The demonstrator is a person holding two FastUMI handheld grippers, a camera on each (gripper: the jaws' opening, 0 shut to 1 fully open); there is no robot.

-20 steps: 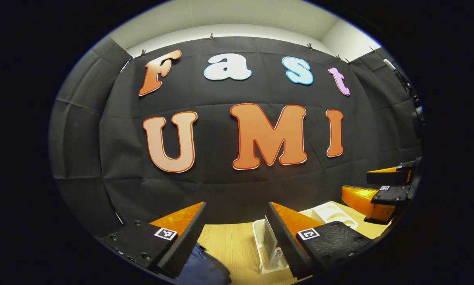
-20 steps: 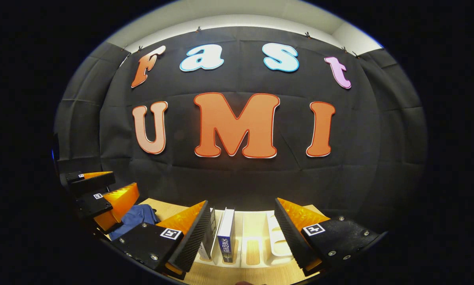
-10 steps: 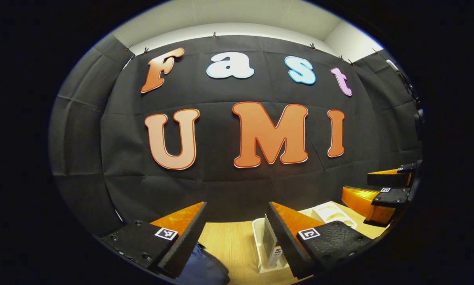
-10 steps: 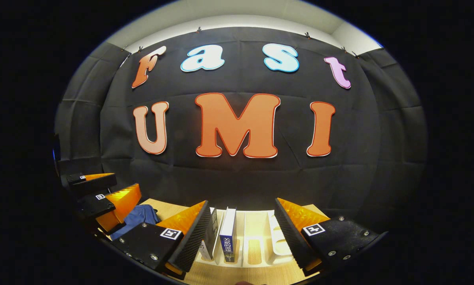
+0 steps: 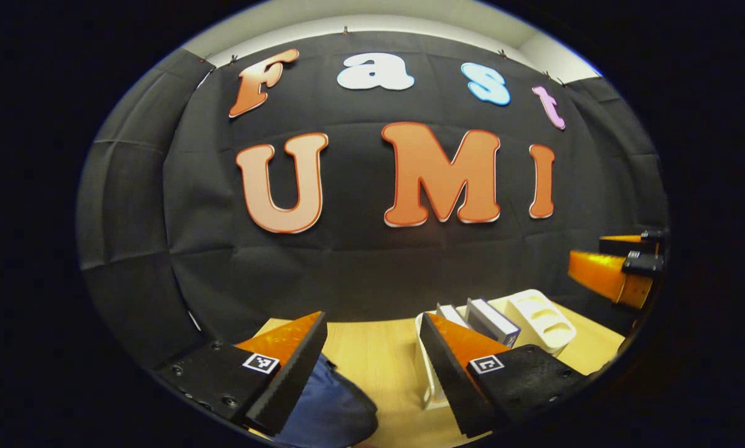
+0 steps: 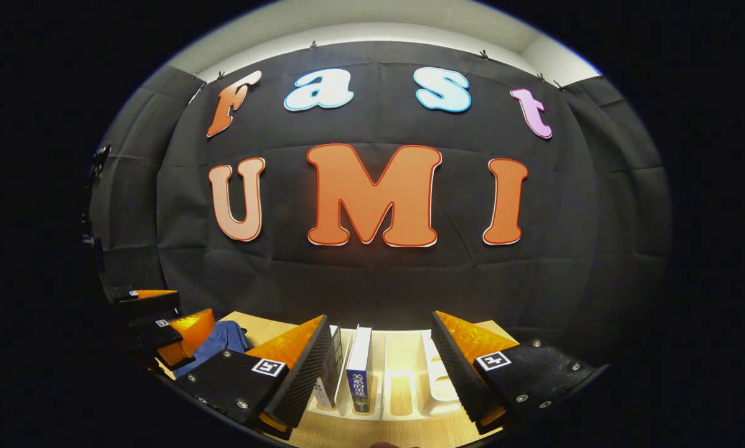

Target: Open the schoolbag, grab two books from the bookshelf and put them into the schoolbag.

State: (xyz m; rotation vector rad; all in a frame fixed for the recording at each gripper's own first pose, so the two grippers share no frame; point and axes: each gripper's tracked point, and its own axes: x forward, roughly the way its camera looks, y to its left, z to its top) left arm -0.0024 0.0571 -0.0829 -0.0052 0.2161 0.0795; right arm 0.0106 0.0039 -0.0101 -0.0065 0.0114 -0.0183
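Observation:
In the left gripper view my left gripper stands open above the wooden table, nothing between its fingers. The dark blue schoolbag lies just below its left finger. The white bookshelf stands to the right with two books upright in it. In the right gripper view my right gripper is open, facing the white bookshelf; a blue-spined book and a second book stand in its left slots. The schoolbag shows at left, behind the left gripper.
The right gripper shows at the right edge of the left gripper view, above the shelf. The black cloth wall rises close behind the table. The shelf's right slots hold nothing.
My left gripper has dropped and tilted down toward the table, so the bag and shelf show larger. The right gripper has held still.

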